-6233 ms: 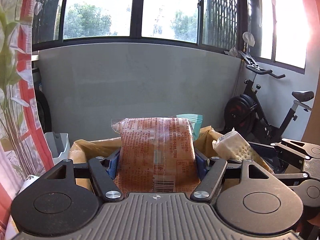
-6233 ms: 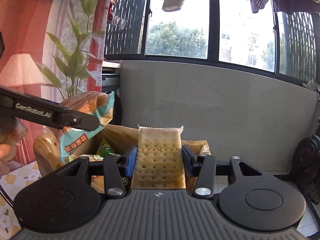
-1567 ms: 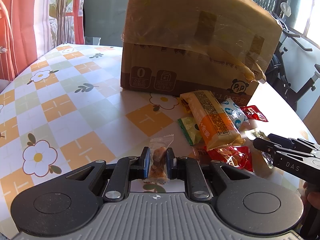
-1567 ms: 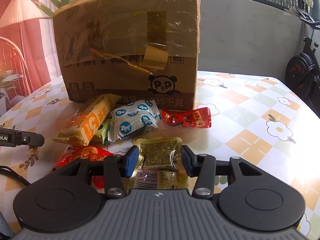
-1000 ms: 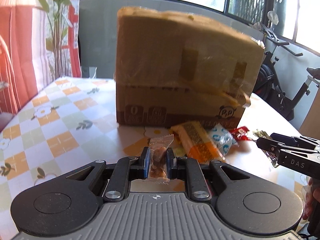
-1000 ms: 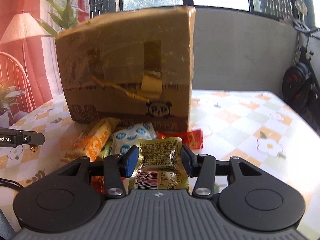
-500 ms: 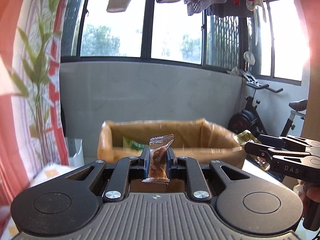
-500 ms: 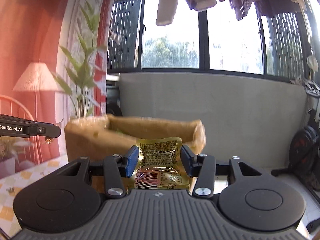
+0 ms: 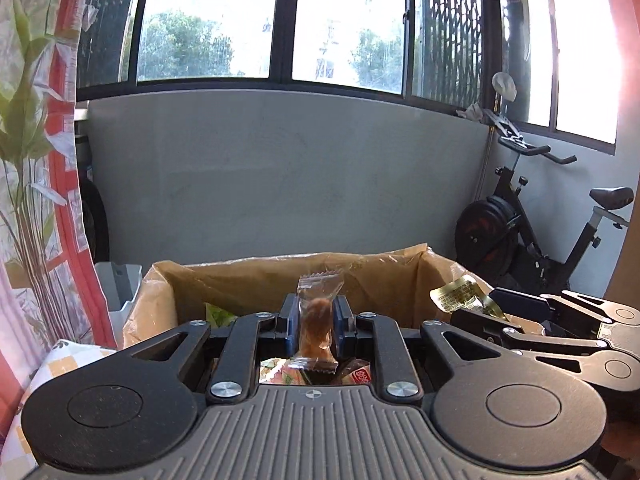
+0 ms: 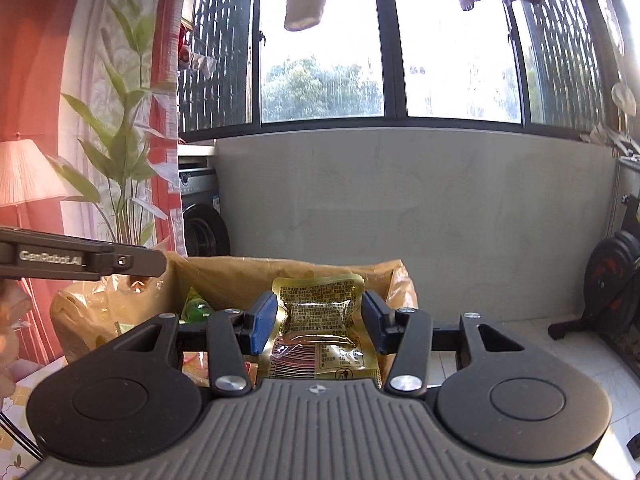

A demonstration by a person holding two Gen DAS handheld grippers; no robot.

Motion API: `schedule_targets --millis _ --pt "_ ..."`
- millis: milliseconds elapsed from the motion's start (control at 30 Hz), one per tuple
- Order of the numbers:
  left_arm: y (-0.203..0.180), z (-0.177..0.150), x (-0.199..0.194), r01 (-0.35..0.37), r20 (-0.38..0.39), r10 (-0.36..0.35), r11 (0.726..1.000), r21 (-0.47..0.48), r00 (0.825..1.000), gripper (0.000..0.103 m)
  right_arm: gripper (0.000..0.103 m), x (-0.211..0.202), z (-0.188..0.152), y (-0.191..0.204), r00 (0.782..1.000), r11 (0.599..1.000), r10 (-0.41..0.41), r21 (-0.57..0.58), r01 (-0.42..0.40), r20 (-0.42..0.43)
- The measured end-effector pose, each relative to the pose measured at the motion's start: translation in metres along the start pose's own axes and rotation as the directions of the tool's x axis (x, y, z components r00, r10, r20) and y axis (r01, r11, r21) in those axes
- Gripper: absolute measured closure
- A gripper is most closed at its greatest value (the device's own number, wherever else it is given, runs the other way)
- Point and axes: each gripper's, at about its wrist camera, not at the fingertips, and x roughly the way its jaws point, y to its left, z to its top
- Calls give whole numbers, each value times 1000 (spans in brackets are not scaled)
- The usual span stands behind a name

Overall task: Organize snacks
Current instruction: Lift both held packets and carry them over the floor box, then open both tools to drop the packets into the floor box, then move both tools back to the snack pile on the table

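- Left gripper (image 9: 317,322): jaws drawn narrow, clamping a small clear sachet (image 9: 318,320) with a brown snack inside; the sachet stands upright above the open cardboard box (image 9: 158,300).
- Right gripper (image 10: 320,322): blue pads (image 10: 264,322) pressed against both edges of a gold foil packet (image 10: 320,320), printed side facing the camera, held over the same box.
- Box interior: a green wrapper (image 10: 196,308) lies near the left wall; a red-labelled packet (image 9: 358,374) shows below the left gripper.
- Left wrist view: the right gripper appears at the right edge, its gold packet just above the box rim.
- Background: grey wall, windows, exercise bike (image 9: 536,232).
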Motion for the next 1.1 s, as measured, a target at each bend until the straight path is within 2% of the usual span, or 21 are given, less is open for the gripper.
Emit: schedule_targets --millis 33,67,100,200,533,633,800,1033,1100 --pt "6 -1 3 6 -17 -6 1000 -16 1000 64 46 2 -2 -2 1000 1000 9 8 -9 -18" --pt "8 -3 3 13 -22 -13 999 -30 1000 45 45 3 -2 -4 999 999 29 24 -29 -33" --pt "9 -6 1 18 -16 -19 999 -37 1000 39 45 0 -4 -7 997 997 62 46 -60 -41" --pt "10 -13 -6 3 -15 -3 1000 -11 1000 39 38 -13 -6 -7 997 997 70 41 -69 -13" --pt "22 -33 -64 -11 8 11 1000 -21 1000 39 38 -65 -19 4 996 996 89 -29 -88 32" --pt "21 -46 -80 -14 10 14 999 -31 1000 39 38 -80 -27 8 996 996 80 -51 -77 51" --pt "13 -72 -98 -41 27 40 999 6 999 39 38 -99 -46 13 996 998 48 -52 -44 81" --pt "0 -110 -89 -57 -38 57 998 -5 998 36 38 -108 -87 9 996 998 -25 59 20 82" --pt "-6 -125 -79 -43 -82 43 999 7 996 36 37 -105 -102 9 998 996 -41 77 37 40"
